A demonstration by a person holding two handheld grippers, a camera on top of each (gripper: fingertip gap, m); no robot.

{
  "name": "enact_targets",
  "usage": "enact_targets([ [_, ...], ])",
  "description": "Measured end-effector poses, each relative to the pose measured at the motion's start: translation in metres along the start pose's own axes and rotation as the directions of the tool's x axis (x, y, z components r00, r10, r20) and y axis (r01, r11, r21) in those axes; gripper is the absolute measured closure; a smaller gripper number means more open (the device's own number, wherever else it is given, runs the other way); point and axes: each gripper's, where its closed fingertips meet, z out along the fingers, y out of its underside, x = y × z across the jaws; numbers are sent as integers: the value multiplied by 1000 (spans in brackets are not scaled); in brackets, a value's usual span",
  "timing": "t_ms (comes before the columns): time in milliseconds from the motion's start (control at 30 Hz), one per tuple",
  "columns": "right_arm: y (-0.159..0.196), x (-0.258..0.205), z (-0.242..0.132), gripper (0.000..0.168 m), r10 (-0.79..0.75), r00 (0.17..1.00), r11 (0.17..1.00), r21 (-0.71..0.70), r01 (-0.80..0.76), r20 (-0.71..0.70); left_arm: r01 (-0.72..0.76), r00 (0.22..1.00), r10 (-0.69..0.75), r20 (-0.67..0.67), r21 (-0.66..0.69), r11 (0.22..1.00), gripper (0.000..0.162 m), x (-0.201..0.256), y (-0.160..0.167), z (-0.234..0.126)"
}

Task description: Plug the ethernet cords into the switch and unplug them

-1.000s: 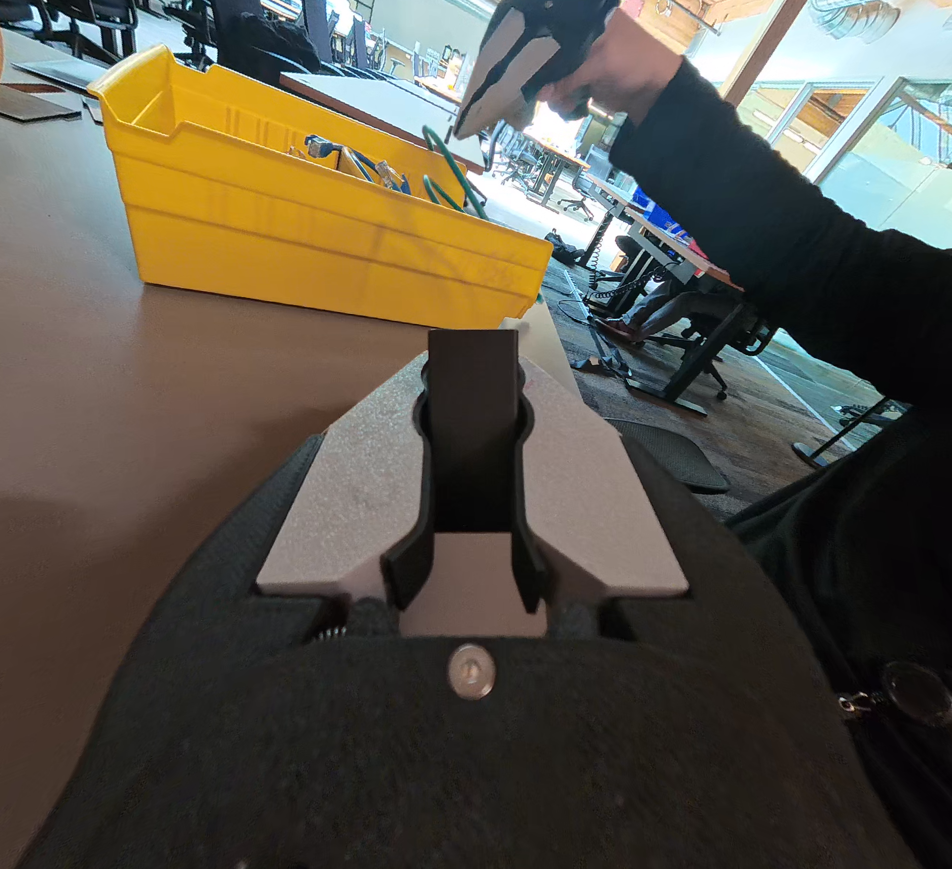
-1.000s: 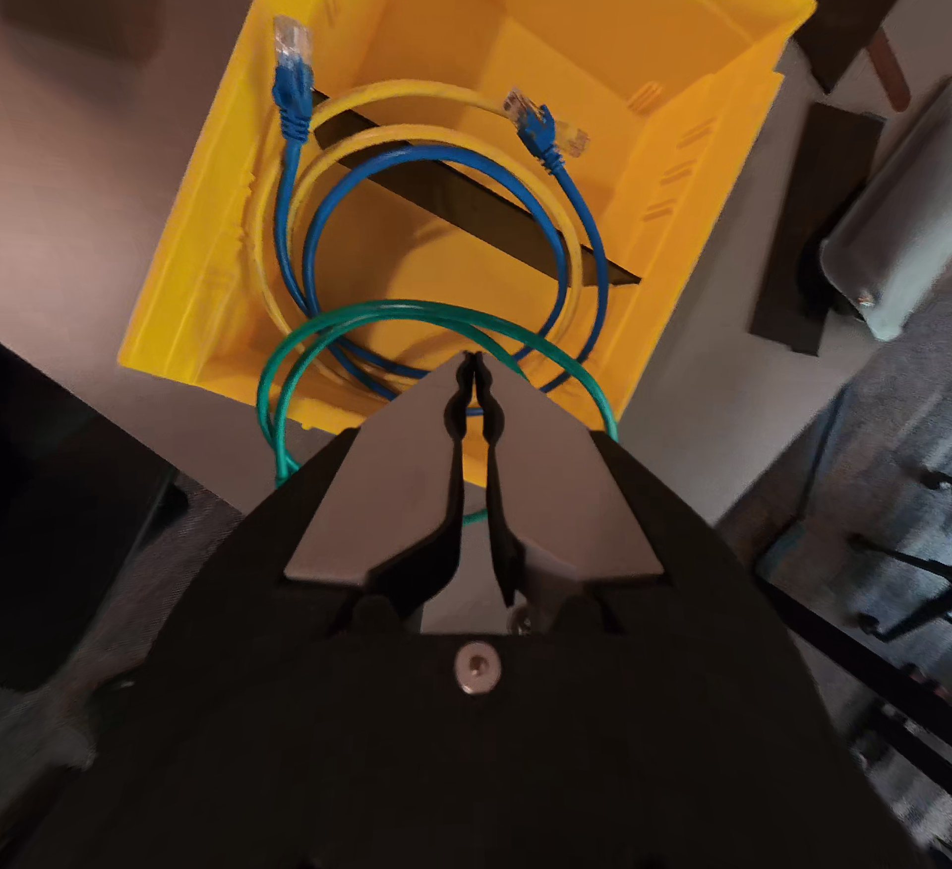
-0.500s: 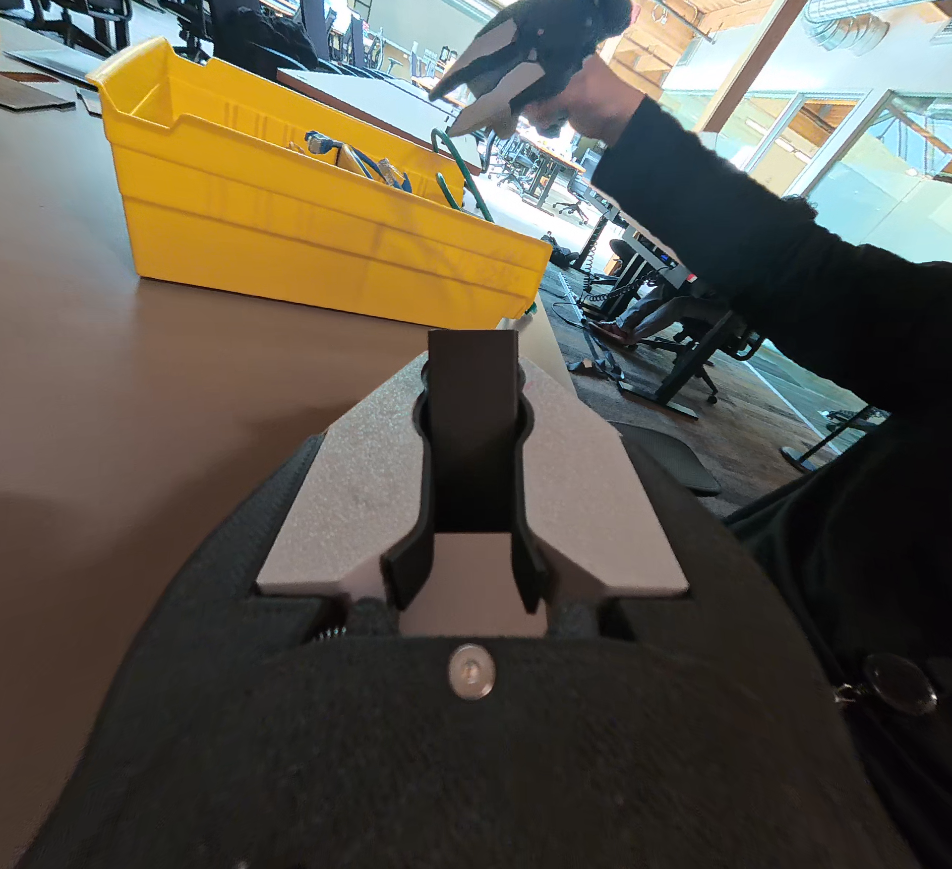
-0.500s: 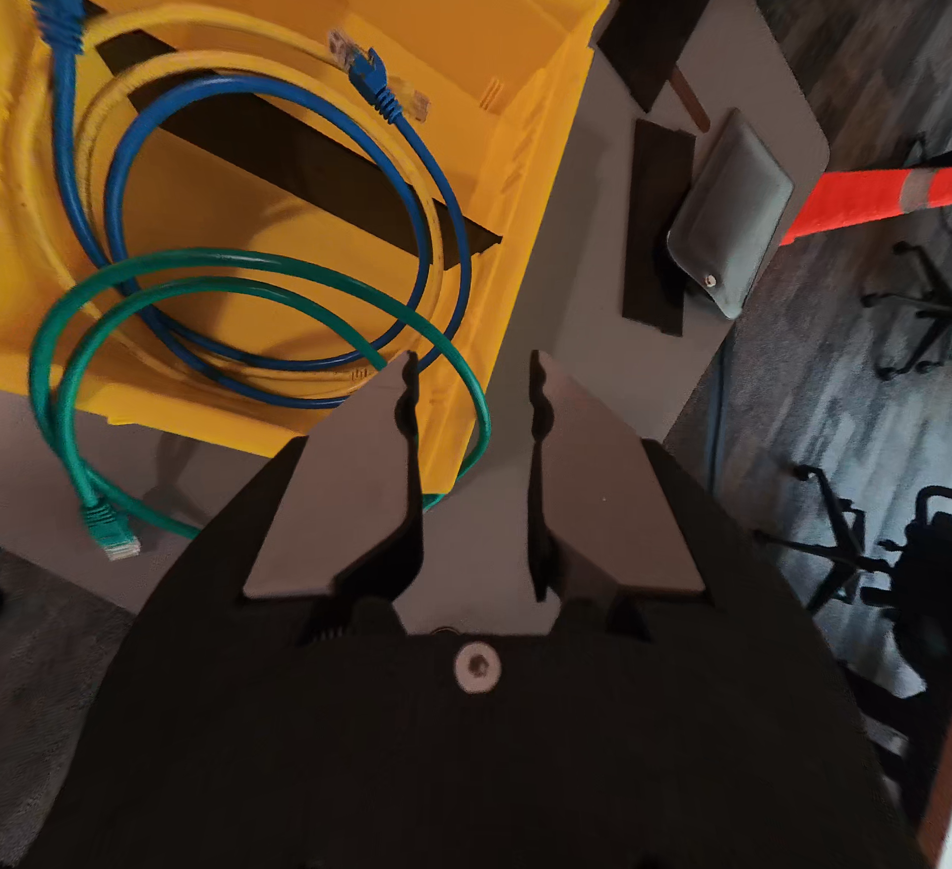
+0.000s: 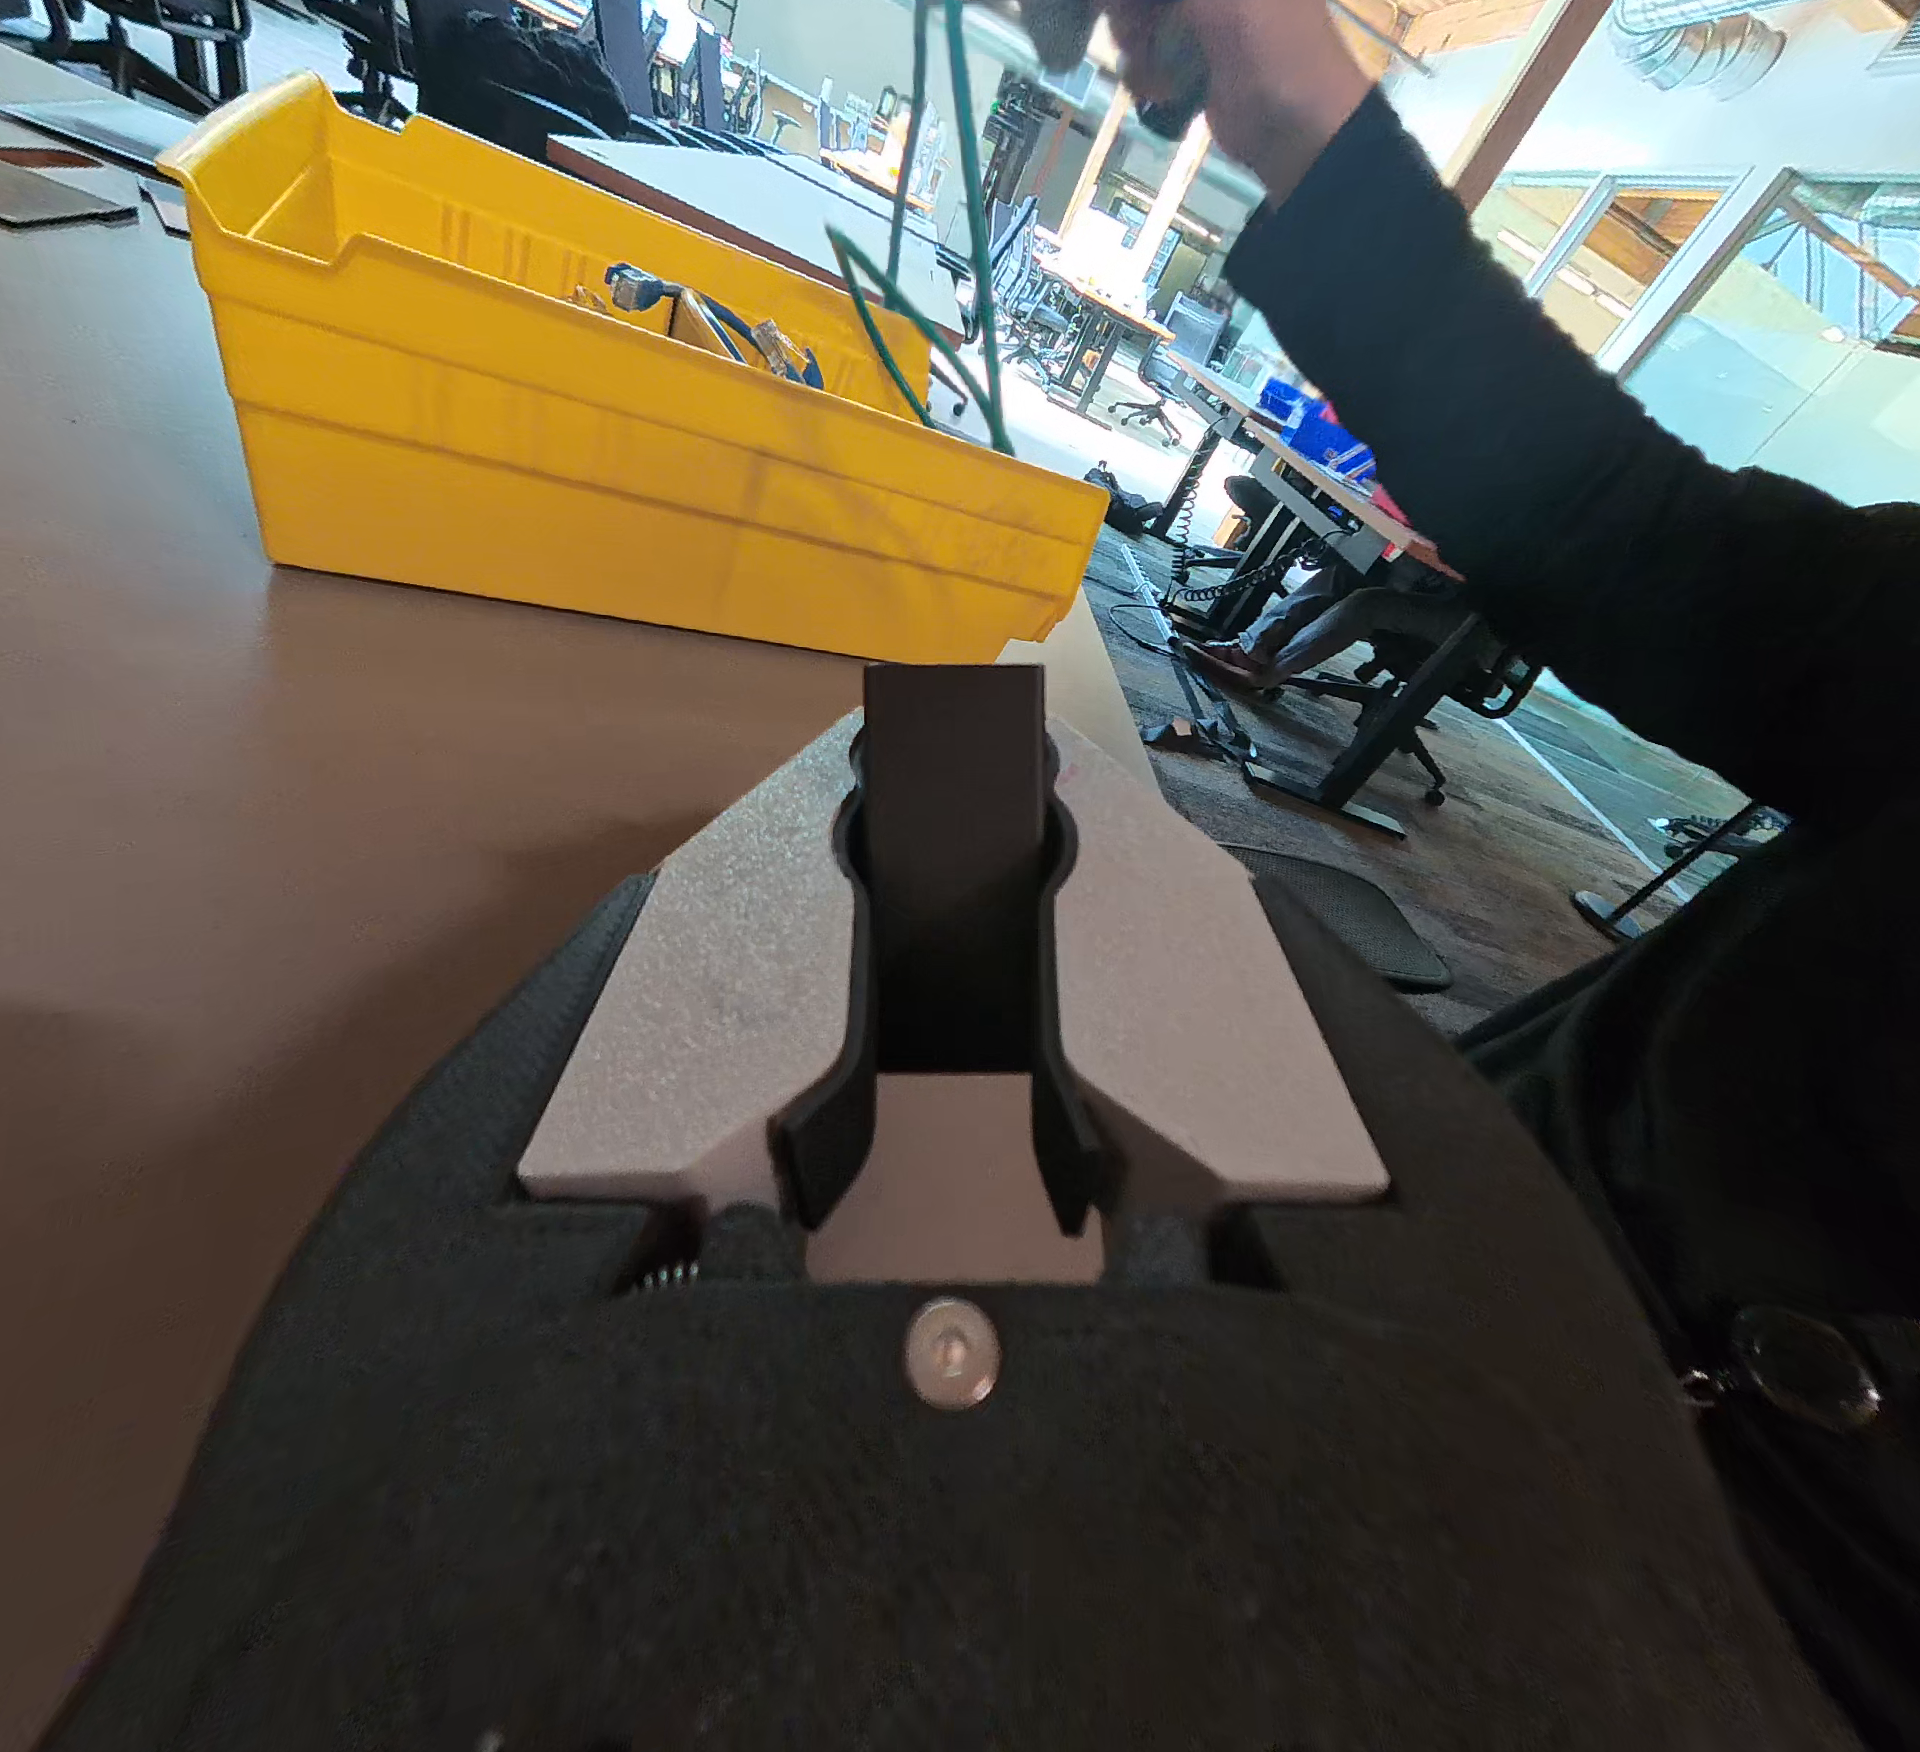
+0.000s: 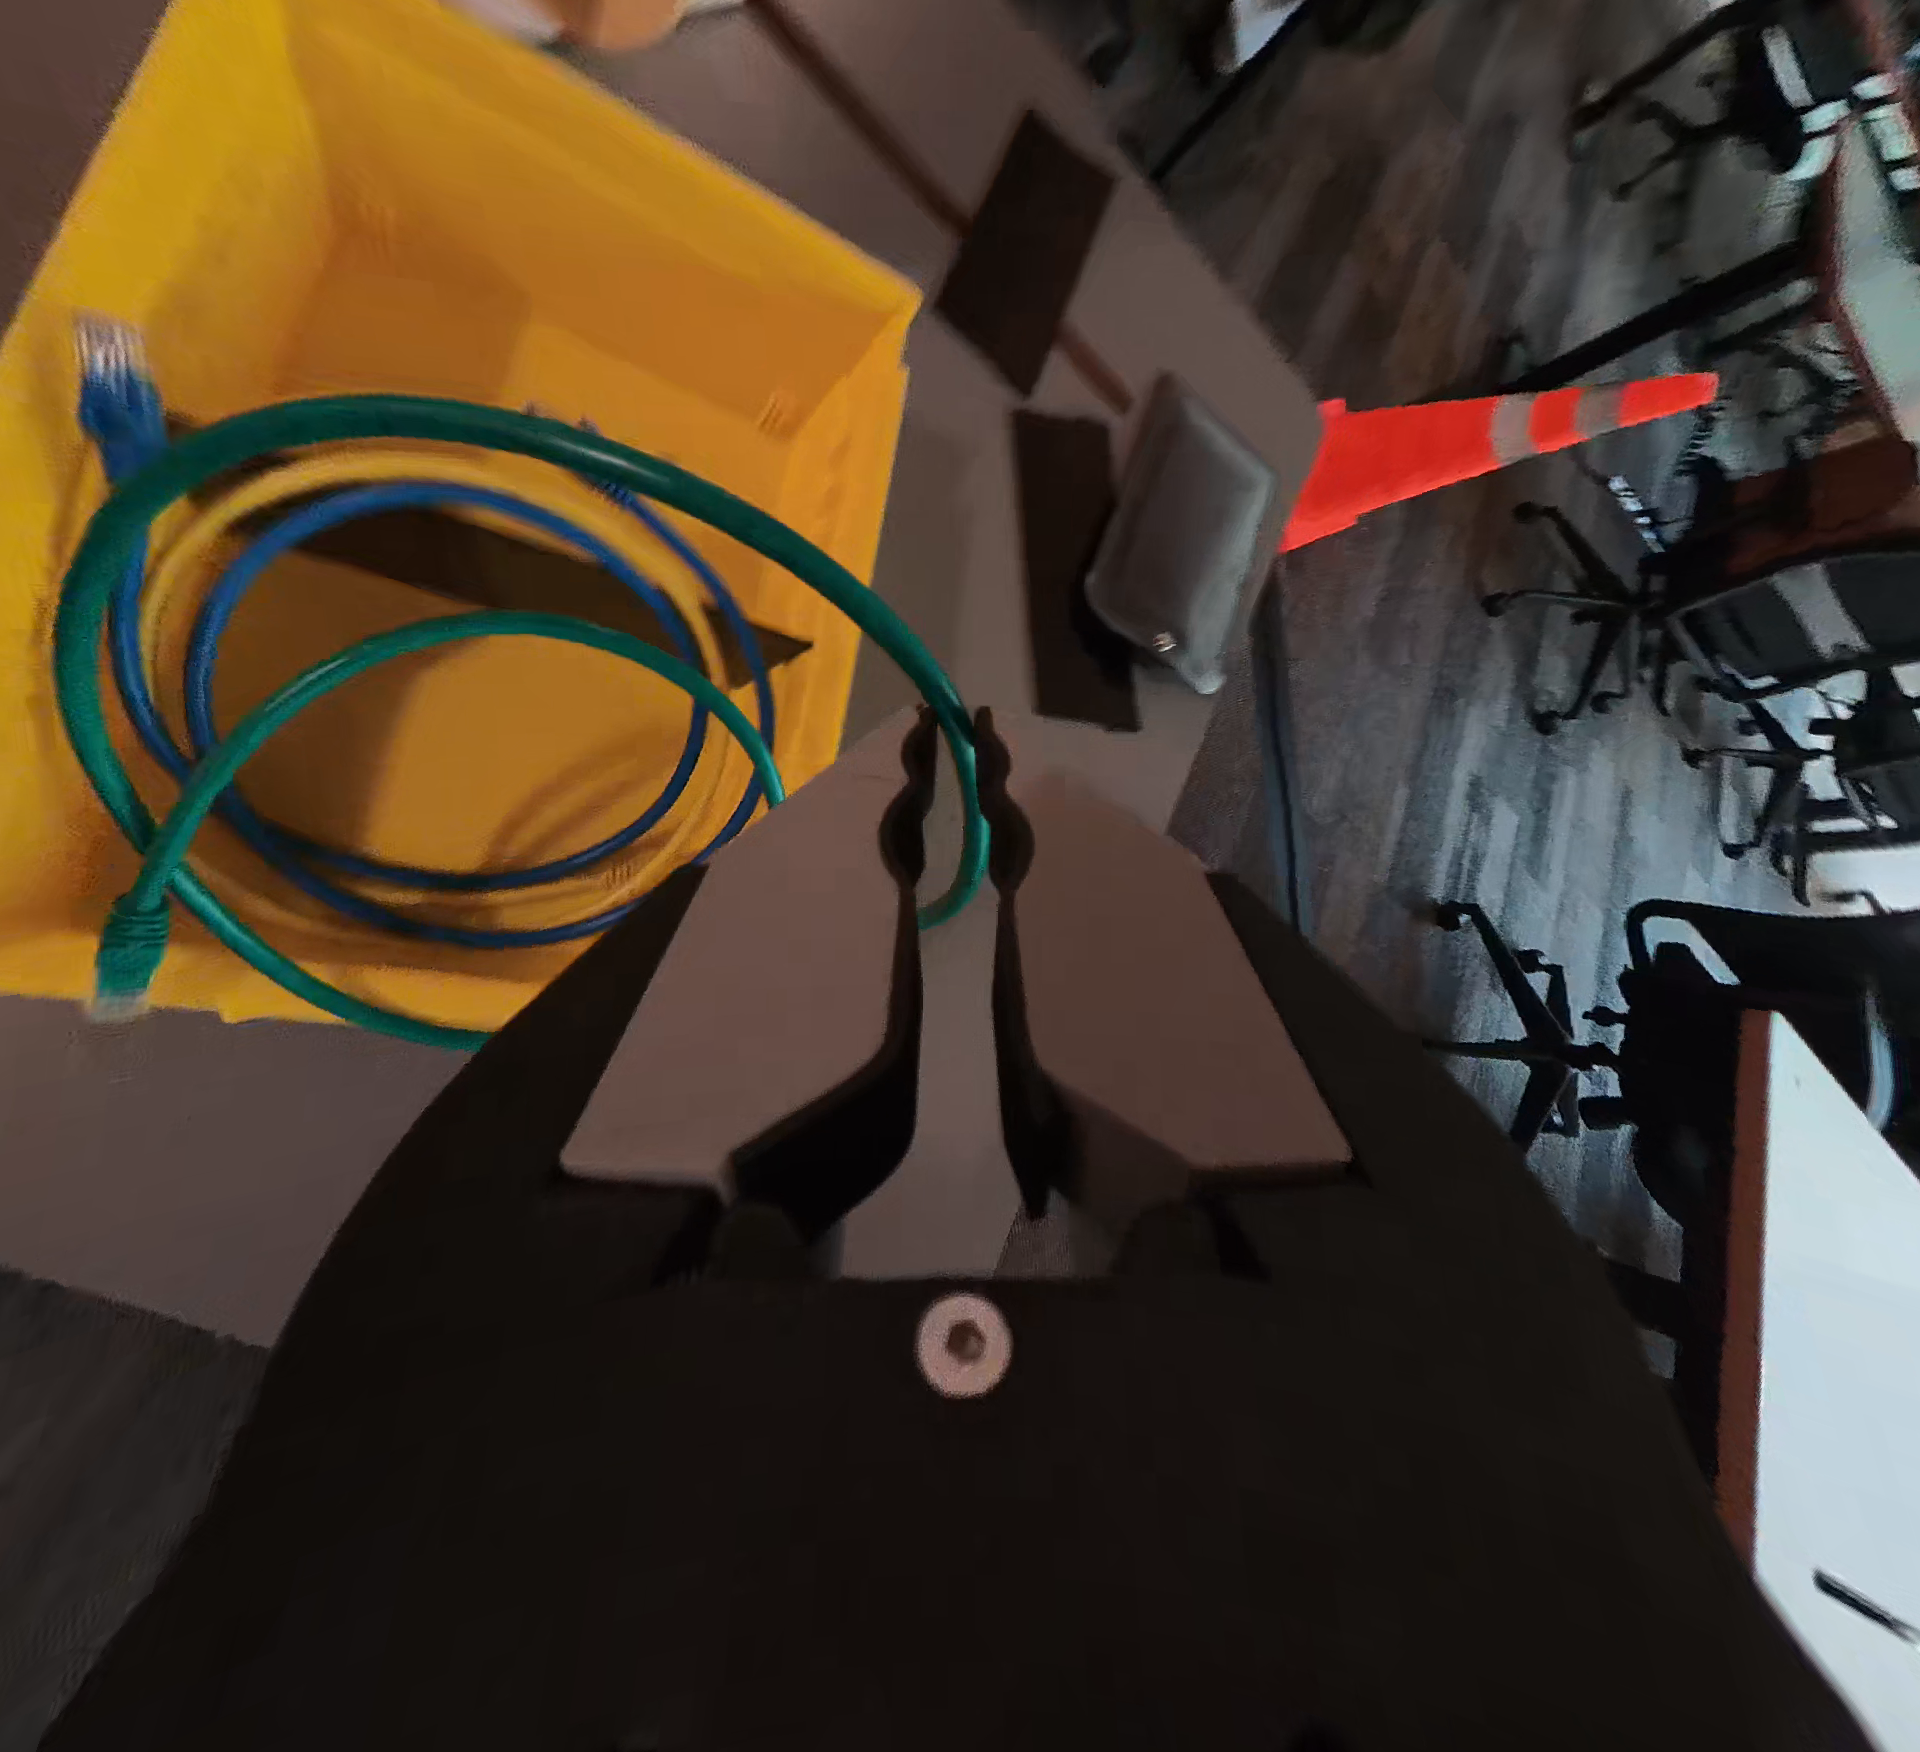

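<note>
Overhead, we pinch the green cord [image 6: 665, 497] in our right claw [image 6: 954, 728], its loops hanging over the yellow bin [image 6: 364, 175] at ten o'clock; our left claw [image 5: 954, 715] clamps a black block [image 5: 954, 850] above the counter [image 5: 312, 819].

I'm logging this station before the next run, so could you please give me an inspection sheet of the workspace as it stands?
Surface: brown table, mostly bare.
Job's things: yellow bin holding a blue cord and a yellow cord; no switch seen.
Clutter: dark flat pads and a grey pouch beyond the bin.
Grippers: left gripper shut on a black block; right gripper shut on the green cord.
Cables: green cord raised above the bin, one plug dangling.
Surroundings: office chairs, desks, orange cone.
</note>
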Motion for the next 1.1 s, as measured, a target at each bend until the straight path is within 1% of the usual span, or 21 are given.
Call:
enact_targets([
  [100, -31, 27, -37, 164, 91, 988, 990, 119, -76, -127, -5, 1000, 5, 2, -1, 1000, 136, 1, 0, 0],
  [200, -58, 30, -59, 165, 126, 976, 970, 228, -84, -175, -5, 1000, 5, 3, -3, 1000, 136, 1, 0, 0],
  [233, -62, 26, -60, 166, 102, 977, 971, 233, -57, -187, -5, 1000, 5, 5, -3, 1000, 136, 1, 1, 0],
  [300, -59, 15, -52, 165, 40, 982, 982, 189, -4, -187, -8, 1000, 8, 8, -1, 1000, 136, 1, 1, -1],
  [367, -48, 0, -39, 165, 25, 990, 991, 130, -8, -136, -12, 1000, 12, 7, 3, 1000, 137, 3, -1, -1],
  [433, -32, -18, -24, 166, 61, 997, 996, 70, -57, -51, -12, 1000, 12, 5, 9, 1000, 137, 3, -2, -2],
  [567, 19, -45, 12, 166, 177, 981, 980, -111, -167, 84, -8, 1000, 8, 0, 8, 1000, 137, 3, -2, -1],
  [633, 43, -55, 33, 166, 229, 966, 962, -179, -207, 116, -11, 1000, 11, 1, 1, 1000, 136, 3, -1, 0],
  [767, 76, -90, 76, 165, 259, 949, 942, -264, -208, 177, -9, 1000, 10, 6, -14, 1000, 136, 2, 2, 2],
  [867, 104, -102, 98, 168, 184, 971, 923, -367, -118, 152, -2, 1000, 2, 5, -6, 1000, 137, 1, 1, 1],
  [967, 112, -106, 99, 168, 144, 975, 913, -402, -65, 169, 13, 1000, -13, 2, 6, 1000, 137, 0, 0, -1],
  [1000, 111, -106, 94, 165, 136, 974, 915, -400, -53, 181, 16, 1000, -16, 0, 5, 1000, 137, 0, 0, -1],
  [1100, 115, -102, 70, 141, 71, 972, 907, -420, 32, 226, 13, 1000, -13, 0, -1, 1000, 136, 0, 0, 0],
])
